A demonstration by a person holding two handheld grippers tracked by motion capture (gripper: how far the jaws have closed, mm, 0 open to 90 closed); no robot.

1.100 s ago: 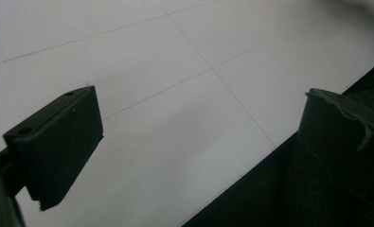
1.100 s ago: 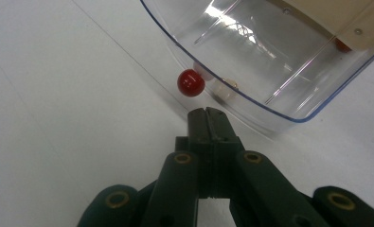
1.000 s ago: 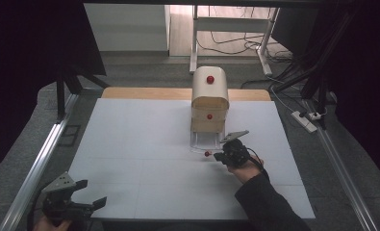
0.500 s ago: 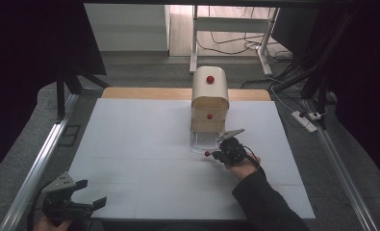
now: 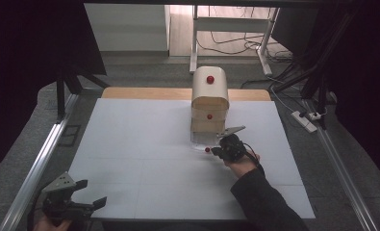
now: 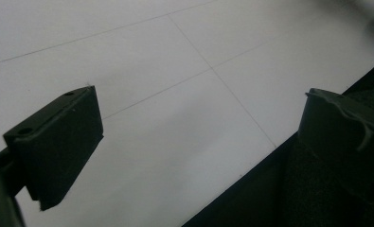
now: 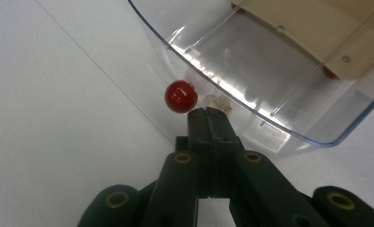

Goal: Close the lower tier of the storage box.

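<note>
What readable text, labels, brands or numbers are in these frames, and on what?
None: no print shows on the wooden drawer cabinet, its clear drawer, the red knob, the white table, or the left gripper and right gripper.

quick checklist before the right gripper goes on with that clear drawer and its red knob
1. Right gripper fingers shut: ok, pressed together with nothing between them.
2. Grip on red knob: not ok, the knob sits just left of the fingertips, ungripped.
3. Clear drawer pulled out from the wooden cabinet: ok, it juts out in front.
4. Drawer contents: cannot tell, glare on the plastic.
5. Left gripper out of the way: ok, open at the near left corner of the white table.
</note>
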